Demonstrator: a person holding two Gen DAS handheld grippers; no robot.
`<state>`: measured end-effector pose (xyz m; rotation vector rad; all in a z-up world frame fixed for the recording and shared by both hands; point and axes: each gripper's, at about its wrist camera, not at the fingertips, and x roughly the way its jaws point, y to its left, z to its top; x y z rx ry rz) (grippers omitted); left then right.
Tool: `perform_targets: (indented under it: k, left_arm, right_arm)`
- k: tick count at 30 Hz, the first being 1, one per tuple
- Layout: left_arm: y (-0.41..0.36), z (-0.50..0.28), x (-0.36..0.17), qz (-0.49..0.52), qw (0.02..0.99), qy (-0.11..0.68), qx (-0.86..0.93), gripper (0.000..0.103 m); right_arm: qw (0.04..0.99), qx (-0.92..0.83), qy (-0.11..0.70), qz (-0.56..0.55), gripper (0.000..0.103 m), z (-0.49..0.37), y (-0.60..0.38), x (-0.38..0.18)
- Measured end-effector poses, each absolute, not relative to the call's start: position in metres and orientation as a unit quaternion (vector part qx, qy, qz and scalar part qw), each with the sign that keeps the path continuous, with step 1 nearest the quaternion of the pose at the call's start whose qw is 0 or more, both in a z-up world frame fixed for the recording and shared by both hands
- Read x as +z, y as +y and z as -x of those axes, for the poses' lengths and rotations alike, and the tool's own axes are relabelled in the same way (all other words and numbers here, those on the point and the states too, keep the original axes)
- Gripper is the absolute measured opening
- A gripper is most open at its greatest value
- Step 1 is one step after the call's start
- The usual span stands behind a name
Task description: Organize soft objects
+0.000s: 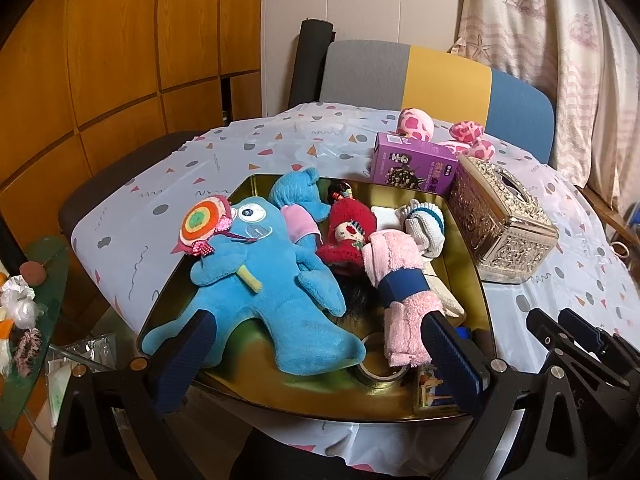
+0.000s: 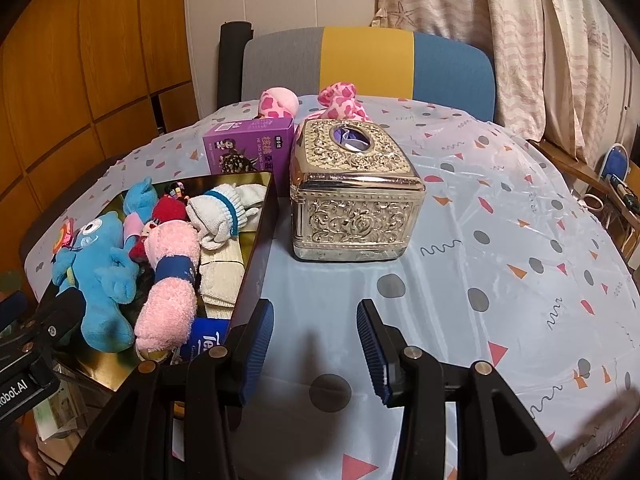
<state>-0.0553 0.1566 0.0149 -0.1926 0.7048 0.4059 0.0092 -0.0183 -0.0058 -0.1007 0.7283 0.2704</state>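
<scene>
- The gold tin (image 1: 256, 184) holds the soft toys: blue plush (image 1: 260, 280), red doll (image 1: 352, 236), rolled pink towel (image 1: 400, 280), white socks (image 1: 424, 224).
- Left gripper (image 1: 316, 352) hangs over the tin, jaws wide, empty.
- Right gripper (image 2: 316, 344) hovers just right of the tin, jaws parted, gripping nothing.
- Pink spotted plush (image 2: 336, 100) lies beyond the tin, behind the tissue box (image 2: 356, 188).

Left gripper (image 1: 316, 344) tilted downward, jaws spread wide, nothing clamped. Right gripper (image 2: 316, 344) angled down likewise, jaws apart, empty.
</scene>
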Motion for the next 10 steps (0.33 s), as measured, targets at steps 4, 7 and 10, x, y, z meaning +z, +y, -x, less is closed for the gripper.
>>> perform_targets:
  k: [4, 7, 10]
  left_arm:
    - [0.1556, 0.0547, 0.013, 0.09, 0.914, 0.343, 0.198, 0.097]
    - [0.1552, 0.056, 0.0137, 0.083, 0.917, 0.334, 0.201, 0.096]
    - [0.1572, 0.0561, 0.0145, 0.085, 0.918, 0.332, 0.199, 0.102]
  right_arm:
    - [0.924, 0.132, 0.356, 0.05, 0.044, -0.01, -0.0178, -0.0069]
    - [0.923, 0.133, 0.357, 0.05, 0.044, -0.0102, -0.017, -0.0077]
    - [0.922, 0.132, 0.361, 0.048, 0.044, -0.0121, -0.0166, -0.0093]
